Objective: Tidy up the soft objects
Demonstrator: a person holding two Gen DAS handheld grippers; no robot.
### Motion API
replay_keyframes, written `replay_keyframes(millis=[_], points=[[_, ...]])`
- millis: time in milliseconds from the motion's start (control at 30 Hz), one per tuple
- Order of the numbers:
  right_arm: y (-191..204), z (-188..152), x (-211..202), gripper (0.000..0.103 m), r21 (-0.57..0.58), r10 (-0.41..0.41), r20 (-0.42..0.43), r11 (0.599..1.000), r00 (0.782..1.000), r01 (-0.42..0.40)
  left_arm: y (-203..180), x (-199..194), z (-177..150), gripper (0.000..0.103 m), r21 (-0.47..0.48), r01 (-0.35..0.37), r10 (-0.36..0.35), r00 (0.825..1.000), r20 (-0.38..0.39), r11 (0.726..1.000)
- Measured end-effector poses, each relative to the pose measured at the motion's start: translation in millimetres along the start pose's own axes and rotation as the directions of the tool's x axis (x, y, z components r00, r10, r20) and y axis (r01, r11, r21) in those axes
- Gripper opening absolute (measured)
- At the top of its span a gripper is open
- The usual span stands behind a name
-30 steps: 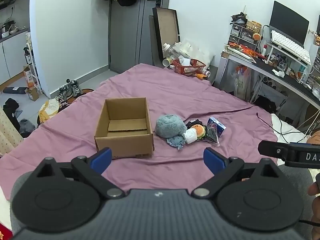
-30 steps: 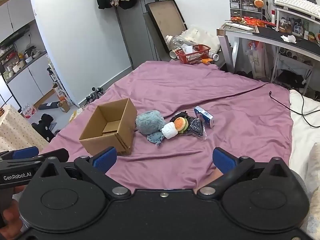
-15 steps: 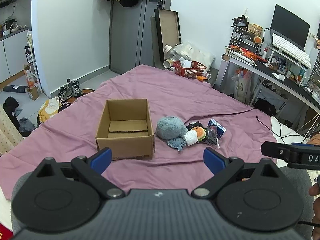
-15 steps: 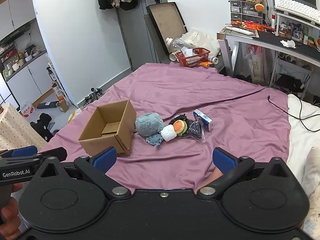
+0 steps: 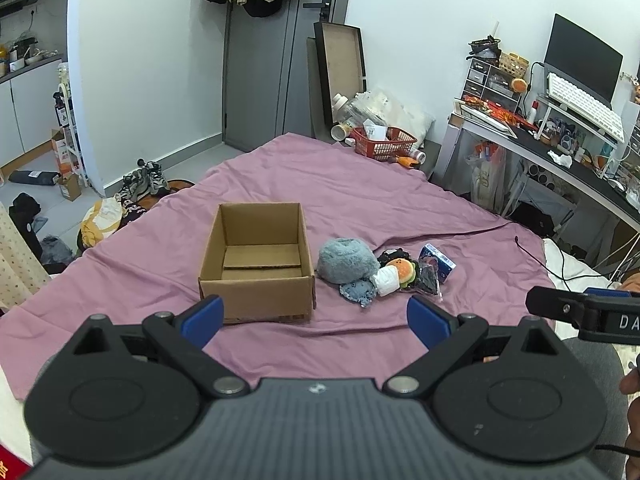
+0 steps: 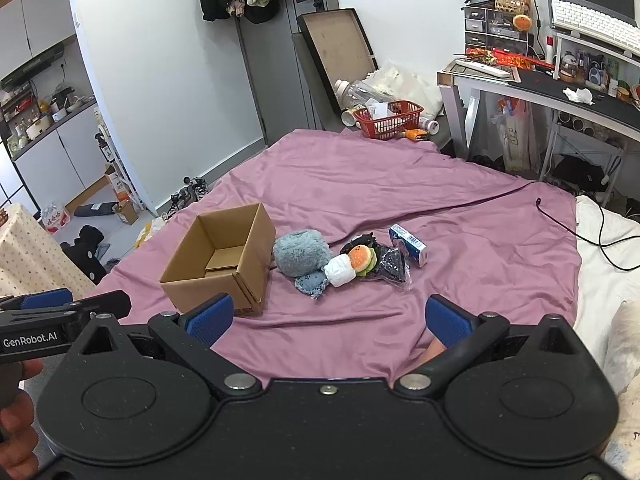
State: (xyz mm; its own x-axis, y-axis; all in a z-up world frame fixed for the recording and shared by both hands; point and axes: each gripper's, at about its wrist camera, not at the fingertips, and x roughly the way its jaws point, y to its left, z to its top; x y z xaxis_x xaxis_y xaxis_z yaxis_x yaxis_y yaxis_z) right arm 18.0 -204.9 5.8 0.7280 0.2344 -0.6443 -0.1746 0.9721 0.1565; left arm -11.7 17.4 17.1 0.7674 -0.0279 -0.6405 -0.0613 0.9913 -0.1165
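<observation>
Your left gripper (image 5: 314,316) and right gripper (image 6: 328,318) gape wide, empty, above the purple sheet (image 5: 360,200) near the cardboard box (image 5: 260,256).

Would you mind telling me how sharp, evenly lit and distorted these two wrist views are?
Left wrist view: even indoor light, no glare; the cardboard box and blue plush are sharp, fisheye bending the walls. Right wrist view: likewise sharp on the burger toy, dark vignette at the corners, the desk curved.
</observation>
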Motion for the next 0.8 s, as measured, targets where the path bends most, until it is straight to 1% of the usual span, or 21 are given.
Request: replay_keyframes(millis=[800], points=[[0.5, 3.5, 0.0, 0.103, -0.003, -0.004, 0.002, 1.000, 1.000, 0.004, 9.8, -1.8, 4.9, 0.098, 0.002, -0.013, 0.013, 1.000, -0.004, 1.000]])
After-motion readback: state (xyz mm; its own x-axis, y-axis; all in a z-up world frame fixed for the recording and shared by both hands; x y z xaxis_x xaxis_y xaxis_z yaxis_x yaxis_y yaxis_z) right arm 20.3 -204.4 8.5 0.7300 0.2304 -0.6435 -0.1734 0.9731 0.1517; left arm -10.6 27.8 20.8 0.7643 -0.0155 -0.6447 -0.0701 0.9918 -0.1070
